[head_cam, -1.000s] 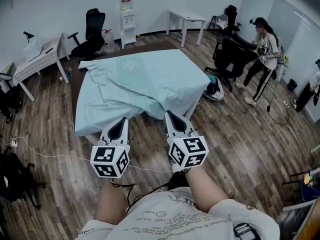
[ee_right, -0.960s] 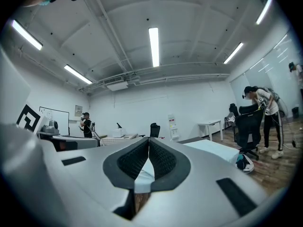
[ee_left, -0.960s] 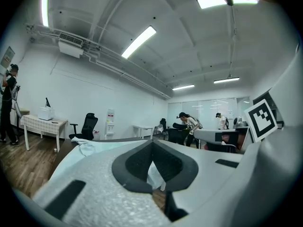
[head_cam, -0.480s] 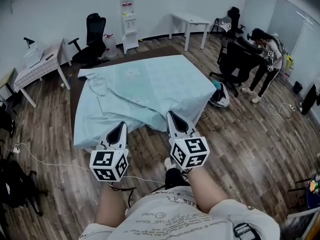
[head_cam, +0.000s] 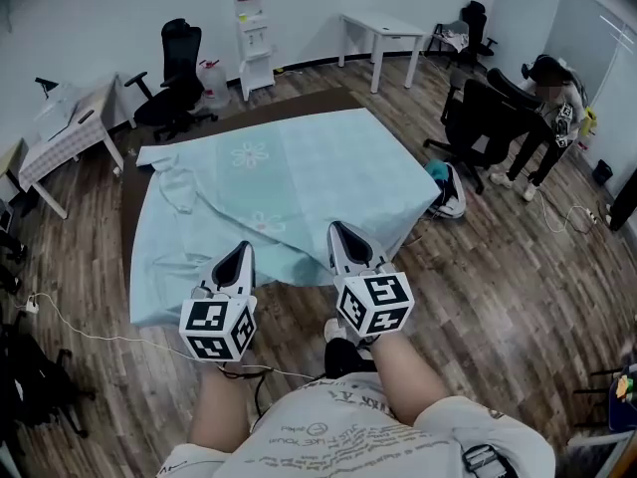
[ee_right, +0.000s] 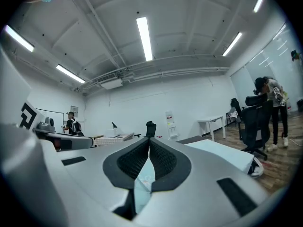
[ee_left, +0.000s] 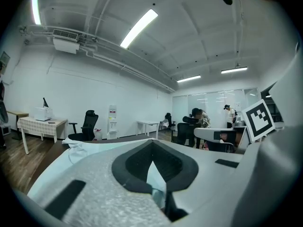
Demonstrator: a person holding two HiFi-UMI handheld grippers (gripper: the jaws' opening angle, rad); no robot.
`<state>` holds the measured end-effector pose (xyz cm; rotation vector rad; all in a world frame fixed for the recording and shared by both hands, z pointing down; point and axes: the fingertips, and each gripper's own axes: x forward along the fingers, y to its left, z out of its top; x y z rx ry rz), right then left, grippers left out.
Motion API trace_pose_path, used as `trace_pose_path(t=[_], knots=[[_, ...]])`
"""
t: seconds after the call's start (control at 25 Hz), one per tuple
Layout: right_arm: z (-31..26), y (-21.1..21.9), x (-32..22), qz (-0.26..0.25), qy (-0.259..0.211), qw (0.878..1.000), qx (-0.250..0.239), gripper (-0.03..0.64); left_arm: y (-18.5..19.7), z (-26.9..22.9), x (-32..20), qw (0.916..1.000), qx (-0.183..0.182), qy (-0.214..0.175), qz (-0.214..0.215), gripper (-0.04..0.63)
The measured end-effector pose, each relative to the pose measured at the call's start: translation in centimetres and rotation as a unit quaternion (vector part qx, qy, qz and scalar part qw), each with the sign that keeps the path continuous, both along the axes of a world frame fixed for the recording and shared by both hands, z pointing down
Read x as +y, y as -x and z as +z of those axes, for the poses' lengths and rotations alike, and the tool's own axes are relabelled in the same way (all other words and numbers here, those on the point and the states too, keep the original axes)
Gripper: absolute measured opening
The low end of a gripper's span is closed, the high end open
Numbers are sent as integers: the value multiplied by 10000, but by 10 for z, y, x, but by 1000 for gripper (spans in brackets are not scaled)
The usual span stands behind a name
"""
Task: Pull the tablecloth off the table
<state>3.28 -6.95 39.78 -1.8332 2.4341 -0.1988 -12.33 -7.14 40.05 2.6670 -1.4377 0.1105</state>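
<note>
Moved: tablecloth [head_cam: 289,172] is sliding toward both grippers compared with a second ago. Its near hem is hanging closer in front of the jaws, and a wider dark band of the table [head_cam: 333,98] is showing beyond the cloth's far edge and off to the left.
Left side: left gripper [head_cam: 245,249] is clamping its jaws together on a fold of the near hem, with pale fabric poking out between the pads [ee_left: 142,171].
Right side: right gripper [head_cam: 334,229] is doing the same just beside it, jaws pressed onto a pinch of that hem, with a strip of cloth showing between its pads [ee_right: 163,162].
Cloth position: tablecloth is lying ahead of both grippers. Most of it is still resting on the tabletop, and its near part is draping down and bunching toward the jaws.
Meaning for the task: the pull is probably working and both grips appear to be holding. The job looks only partly done, since the bulk of the fabric is still sitting on top.
Grippers: two, side by side.
Cloths being pulled: one, with two flower prints [head_cam: 249,154] showing on it.
Tables beyond the grippers: one under the cloth, one white table [head_cam: 383,30] far ahead, and one checked-cloth table [head_cam: 65,135] ahead to the left.
Office chairs [head_cam: 179,68]: three showing.
Others: one water dispenser [head_cam: 249,28] and one person [head_cam: 552,98] ahead to the right.
</note>
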Motion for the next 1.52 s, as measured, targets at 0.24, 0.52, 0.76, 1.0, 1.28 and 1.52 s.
trace_pose_path(t=[0.24, 0.52, 0.76, 1.0, 1.28, 1.52], knots=[[5, -21, -69, -114, 211, 9996, 157, 14, -18, 4, -61, 9997, -15, 186, -178, 14], [7, -45, -159, -390, 397, 9979, 344, 14, -35, 1, -143, 9982, -45, 333, -493, 14], [22, -63, -235, -776, 655, 9940, 408, 14, -47, 12, -208, 9937, -135, 588, -942, 14], [39, -66, -279, -1044, 875, 9893, 517, 14, -35, 33, -244, 9863, -172, 828, -1418, 14], [73, -62, -305, -1238, 1268, 9819, 667, 83, 1, 65, -261, 9730, -365, 1175, -1952, 14], [105, -59, -336, -1215, 1608, 9758, 844, 157, 43, 105, -286, 9598, -665, 1590, -2217, 192]])
